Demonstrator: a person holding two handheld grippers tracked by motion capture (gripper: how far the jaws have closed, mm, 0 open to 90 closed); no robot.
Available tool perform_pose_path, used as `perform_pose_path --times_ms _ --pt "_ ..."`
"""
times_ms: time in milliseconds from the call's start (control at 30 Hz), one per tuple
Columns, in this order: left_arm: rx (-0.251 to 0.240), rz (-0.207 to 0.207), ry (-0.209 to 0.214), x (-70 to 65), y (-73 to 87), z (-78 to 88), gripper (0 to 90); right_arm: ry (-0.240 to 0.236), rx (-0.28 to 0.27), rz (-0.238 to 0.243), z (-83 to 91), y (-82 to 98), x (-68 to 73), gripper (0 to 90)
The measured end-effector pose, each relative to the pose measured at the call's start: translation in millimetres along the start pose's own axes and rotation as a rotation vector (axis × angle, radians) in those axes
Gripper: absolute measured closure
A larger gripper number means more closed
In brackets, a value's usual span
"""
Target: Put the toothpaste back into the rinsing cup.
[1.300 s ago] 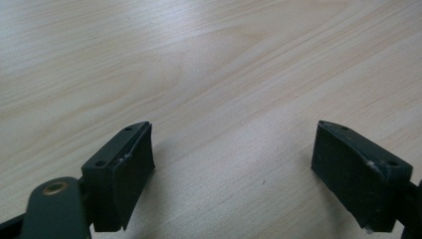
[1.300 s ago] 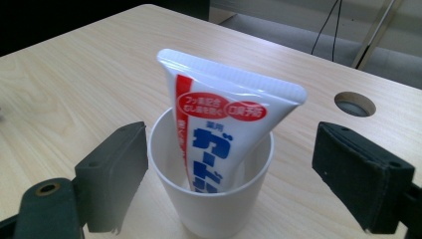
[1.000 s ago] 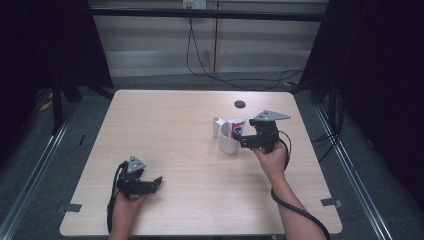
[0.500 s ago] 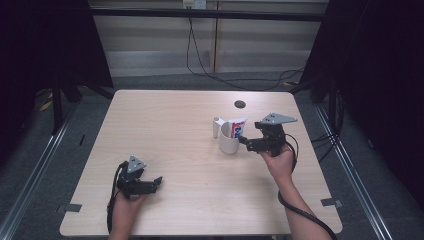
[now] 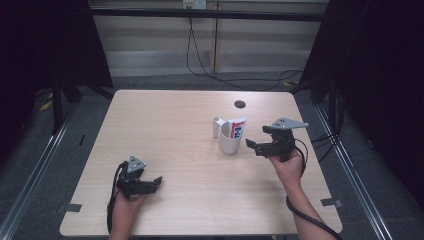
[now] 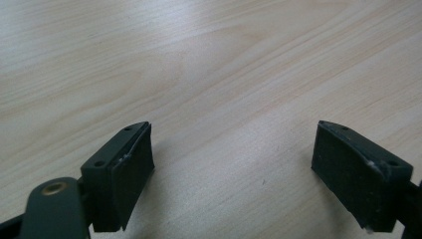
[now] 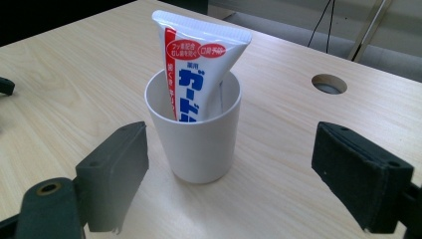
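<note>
Item: white cup (image 5: 230, 142), upright on the table (image 5: 165, 120), right of centre in the high view; in the right gripper view it stands at centre frame (image 7: 197, 134), beyond the two black jaws and not between them.

Contents: toothpaste tube (image 5: 238, 128), white with red band and blue lettering, standing in the cup and leaning toward the upper right of the right gripper view (image 7: 196, 64), flat crimped end uppermost.

Right gripper (image 5: 256, 146): held in a hand at right of the high view, just beside the cup, apart from it; jaws spread wide, holding nothing.

Left gripper (image 5: 159, 181): lower left of the high view, resting low over the table, well apart from the cup; jaws spread wide over bare wood, holding nothing.

Other: round hole (image 5: 240, 104) in the tabletop, above the cup in the high view; upper right in the right gripper view (image 7: 329, 83).
</note>
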State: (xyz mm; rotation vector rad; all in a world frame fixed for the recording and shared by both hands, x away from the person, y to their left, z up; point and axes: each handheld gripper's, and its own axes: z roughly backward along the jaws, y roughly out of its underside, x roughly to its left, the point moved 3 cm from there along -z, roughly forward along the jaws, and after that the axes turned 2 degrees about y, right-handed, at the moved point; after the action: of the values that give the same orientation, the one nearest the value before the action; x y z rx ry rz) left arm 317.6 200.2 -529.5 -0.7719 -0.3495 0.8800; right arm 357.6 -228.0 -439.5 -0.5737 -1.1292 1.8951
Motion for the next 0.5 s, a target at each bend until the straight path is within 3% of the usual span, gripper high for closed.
perform_pose_path --times_ms 500 --pt "0.008 0.006 0.003 0.2 0.0 -0.2 15.2 0.004 0.014 0.005 11.9 11.8 -1.6 14.3"
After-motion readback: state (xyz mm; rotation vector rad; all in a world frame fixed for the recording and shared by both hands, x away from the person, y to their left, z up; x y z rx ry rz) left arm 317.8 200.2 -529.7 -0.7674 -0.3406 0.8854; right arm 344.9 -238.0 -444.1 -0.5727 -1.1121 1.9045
